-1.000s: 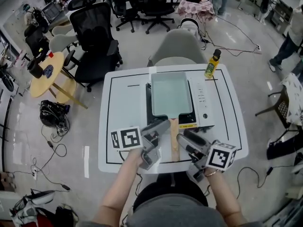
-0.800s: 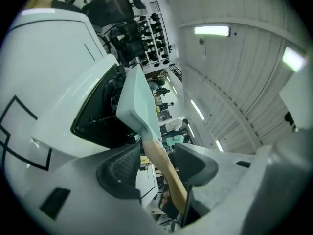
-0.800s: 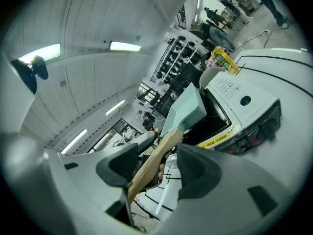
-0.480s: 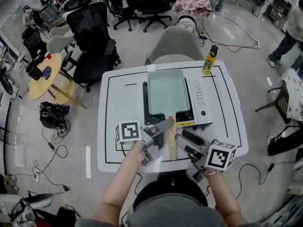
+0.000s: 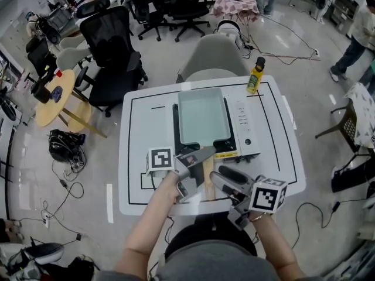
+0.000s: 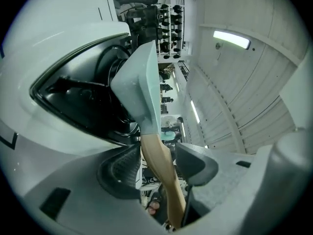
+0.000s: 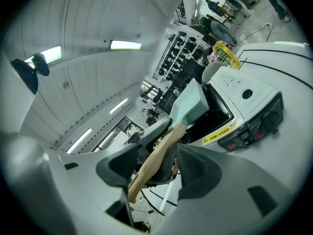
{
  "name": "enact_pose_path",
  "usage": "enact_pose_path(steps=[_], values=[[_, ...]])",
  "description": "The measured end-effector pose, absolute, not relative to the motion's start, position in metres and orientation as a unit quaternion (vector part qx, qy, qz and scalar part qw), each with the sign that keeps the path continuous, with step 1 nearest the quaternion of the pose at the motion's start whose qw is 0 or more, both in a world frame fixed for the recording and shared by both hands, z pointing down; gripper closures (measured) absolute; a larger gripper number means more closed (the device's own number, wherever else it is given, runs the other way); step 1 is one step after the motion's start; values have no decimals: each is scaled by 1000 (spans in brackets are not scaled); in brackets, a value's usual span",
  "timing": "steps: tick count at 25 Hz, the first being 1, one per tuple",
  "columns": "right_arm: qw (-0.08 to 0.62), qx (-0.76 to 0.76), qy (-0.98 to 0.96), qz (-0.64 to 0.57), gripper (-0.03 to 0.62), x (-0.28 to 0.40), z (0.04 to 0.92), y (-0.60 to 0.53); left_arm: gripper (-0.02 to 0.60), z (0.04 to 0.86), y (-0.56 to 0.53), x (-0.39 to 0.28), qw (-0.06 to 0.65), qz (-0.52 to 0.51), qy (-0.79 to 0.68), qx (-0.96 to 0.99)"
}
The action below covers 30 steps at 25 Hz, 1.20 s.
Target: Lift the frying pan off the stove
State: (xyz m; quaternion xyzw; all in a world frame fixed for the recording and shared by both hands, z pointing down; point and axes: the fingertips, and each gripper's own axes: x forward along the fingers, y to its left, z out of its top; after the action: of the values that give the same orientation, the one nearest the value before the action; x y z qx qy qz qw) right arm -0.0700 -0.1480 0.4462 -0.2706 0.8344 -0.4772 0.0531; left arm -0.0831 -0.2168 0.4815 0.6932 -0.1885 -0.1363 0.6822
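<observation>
A pale teal rectangular frying pan [image 5: 202, 116] rests on a portable stove [image 5: 243, 130], its wooden handle [image 5: 208, 174] pointing toward me. My left gripper [image 5: 202, 167] reaches in from the left. Its jaws have just been opening and now stand wide on either side of the handle [image 6: 159, 165] without pressing it. My right gripper [image 5: 224, 186] sits just right of the handle's end, open. In the right gripper view the handle [image 7: 156, 155] runs between its spread jaws up to the pan [image 7: 193, 104].
The stove stands mid-table on a white table [image 5: 146, 127] with black border lines. A yellow bottle [image 5: 254, 75] stands at the far right corner. A grey chair [image 5: 214, 57] is pushed in behind the table; office chairs and cables lie beyond.
My left gripper has shifted a little toward the handle and rolled, its marker cube turning. The pan still sits on the stove and the right gripper has stayed put.
</observation>
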Motion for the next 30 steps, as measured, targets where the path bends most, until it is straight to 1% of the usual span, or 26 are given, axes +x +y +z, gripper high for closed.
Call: enact_pose_path(steps=[9,23,24,27,30], values=[[51,-257,834,-485,349,-72,445,-148,371,480,-226,-67,693,-129,-163,690],[56,-233,826,-510,356,-70,444,-152,376,480,-237,-61,711,-128,-142,677],[56,-230,826,-512,358,-71,443,-151,382,481,-238,-61,713,-127,-144,675],[54,-217,824,-520,359,-72,444,-150,436,485,-237,-61,718,-123,-148,669],[52,-205,821,-530,359,-73,445,-150,439,486,-236,-61,720,-122,-149,667]])
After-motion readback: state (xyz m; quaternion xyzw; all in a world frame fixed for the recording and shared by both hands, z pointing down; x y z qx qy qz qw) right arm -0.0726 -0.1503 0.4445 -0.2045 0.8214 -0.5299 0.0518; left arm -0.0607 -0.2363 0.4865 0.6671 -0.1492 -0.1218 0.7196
